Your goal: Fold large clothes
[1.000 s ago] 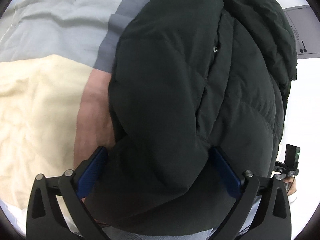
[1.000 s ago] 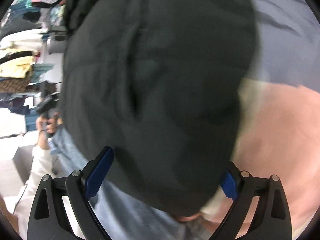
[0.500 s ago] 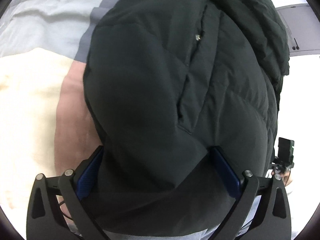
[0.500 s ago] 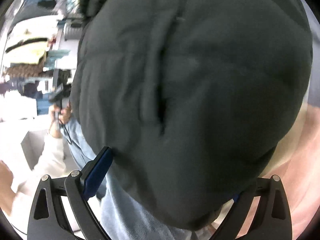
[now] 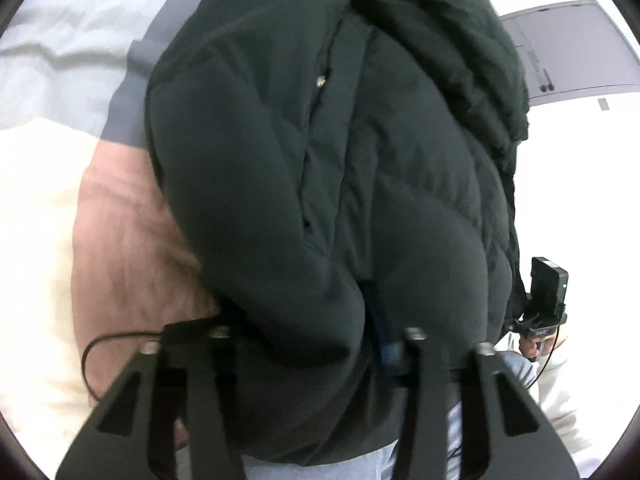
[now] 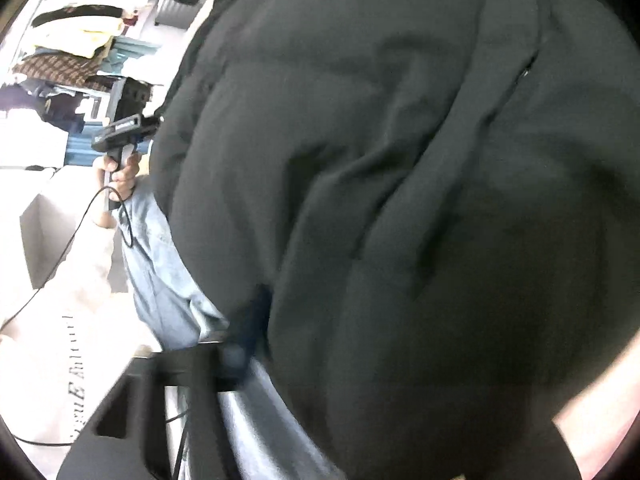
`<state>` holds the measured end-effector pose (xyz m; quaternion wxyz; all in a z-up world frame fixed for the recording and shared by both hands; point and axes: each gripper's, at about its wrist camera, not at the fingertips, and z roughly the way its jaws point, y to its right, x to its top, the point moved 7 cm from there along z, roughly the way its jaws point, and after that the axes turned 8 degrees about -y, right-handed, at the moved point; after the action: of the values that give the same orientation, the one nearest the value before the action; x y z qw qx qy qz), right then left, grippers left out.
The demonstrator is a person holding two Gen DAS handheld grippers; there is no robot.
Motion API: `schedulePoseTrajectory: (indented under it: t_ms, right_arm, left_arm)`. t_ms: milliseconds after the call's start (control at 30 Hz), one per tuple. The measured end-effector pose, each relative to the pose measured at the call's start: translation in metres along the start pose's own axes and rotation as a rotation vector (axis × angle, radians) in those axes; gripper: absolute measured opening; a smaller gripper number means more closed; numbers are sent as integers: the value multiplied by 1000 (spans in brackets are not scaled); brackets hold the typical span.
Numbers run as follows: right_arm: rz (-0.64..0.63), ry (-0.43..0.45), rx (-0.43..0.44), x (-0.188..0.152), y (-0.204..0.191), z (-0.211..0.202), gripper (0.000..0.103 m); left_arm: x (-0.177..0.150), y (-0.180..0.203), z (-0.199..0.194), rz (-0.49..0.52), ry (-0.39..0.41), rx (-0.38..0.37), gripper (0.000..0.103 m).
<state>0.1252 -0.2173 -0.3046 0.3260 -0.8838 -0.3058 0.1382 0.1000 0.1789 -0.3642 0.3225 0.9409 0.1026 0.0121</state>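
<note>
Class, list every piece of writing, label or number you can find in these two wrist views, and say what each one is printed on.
Blurred lettering on the white sleeve, right wrist view: a capital "E" and perhaps "A" show; the rest is unreadable.
Small pale marking on the other claw's grey mount, left wrist view: too small to read.
Dark puffer jacket: no writing visible.
Grey cabinet: no readable label.

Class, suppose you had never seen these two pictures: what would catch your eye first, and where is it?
A bulky dark puffer jacket fills the middle of both views, with the left gripper and right gripper closing on its lower edge. Behind it at left lies bedding in cream, pink and grey.
</note>
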Motion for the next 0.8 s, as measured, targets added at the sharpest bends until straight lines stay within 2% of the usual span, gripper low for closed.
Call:
schedulePoseTrajectory:
  t_ms: [100, 167, 300, 467, 600, 700, 800]
  right_arm:
    - [-15, 85, -35, 1, -7, -20, 14]
    - [-1, 155, -54, 3, -22, -31, 12]
    - [-15, 352, -80, 2, -51, -79, 9]
    - [-26, 532, -108, 1, -78, -125, 8]
    - [-11, 618, -111, -9, -94, -151, 7]
    - [2, 655, -103, -18, -103, -163, 7]
    - [4, 684, -87, -37, -114, -166, 7]
  left_arm:
    - [2, 5, -9, -15, 48, -35, 17]
    - [12, 17, -19, -28, 73, -64, 12]
    - [12, 32, -43, -69, 143, -149, 9]
    - [17, 63, -82, -39, 235, -207, 8]
    - [7, 72, -112, -15, 268, -221, 7]
    - [-8, 78, -131, 36, 277, -198, 7]
    - [-23, 81, -145, 39, 276, -193, 7]
